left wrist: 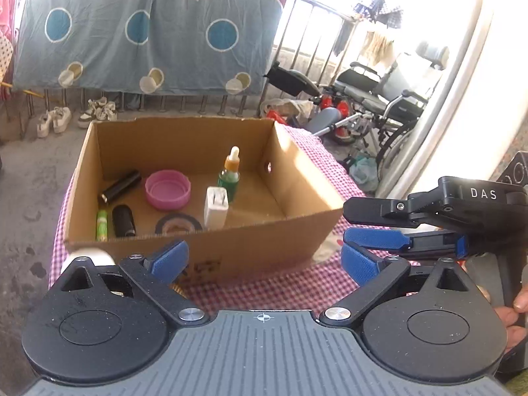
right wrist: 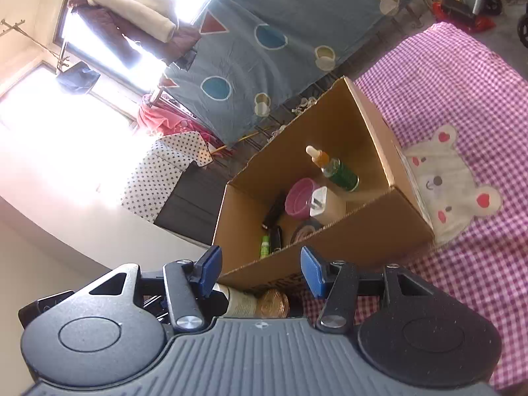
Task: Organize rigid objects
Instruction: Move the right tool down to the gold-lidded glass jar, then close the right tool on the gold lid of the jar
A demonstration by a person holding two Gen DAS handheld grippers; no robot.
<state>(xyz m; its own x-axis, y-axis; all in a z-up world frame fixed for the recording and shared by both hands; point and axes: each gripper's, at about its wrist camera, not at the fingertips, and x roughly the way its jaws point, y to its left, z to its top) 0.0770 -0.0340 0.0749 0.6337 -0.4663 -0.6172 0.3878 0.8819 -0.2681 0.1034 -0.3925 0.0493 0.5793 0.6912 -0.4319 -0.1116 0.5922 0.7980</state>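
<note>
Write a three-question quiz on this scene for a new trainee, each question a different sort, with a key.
1. True or false: the green dropper bottle stands upright inside the cardboard box.
2. Multiple choice: what lies directly left of the white charger plug in the left wrist view? A) pink lid B) wheelchair C) shoes
3. Fill in: the left gripper has its jaws ____ and holds nothing.

Key
1. True; its white dropper tip points up.
2. A; the pink lid lies on the box floor beside the plug.
3. Open. The right gripper is open too, with a gold-capped bottle lying below its jaws, outside the box.
</note>
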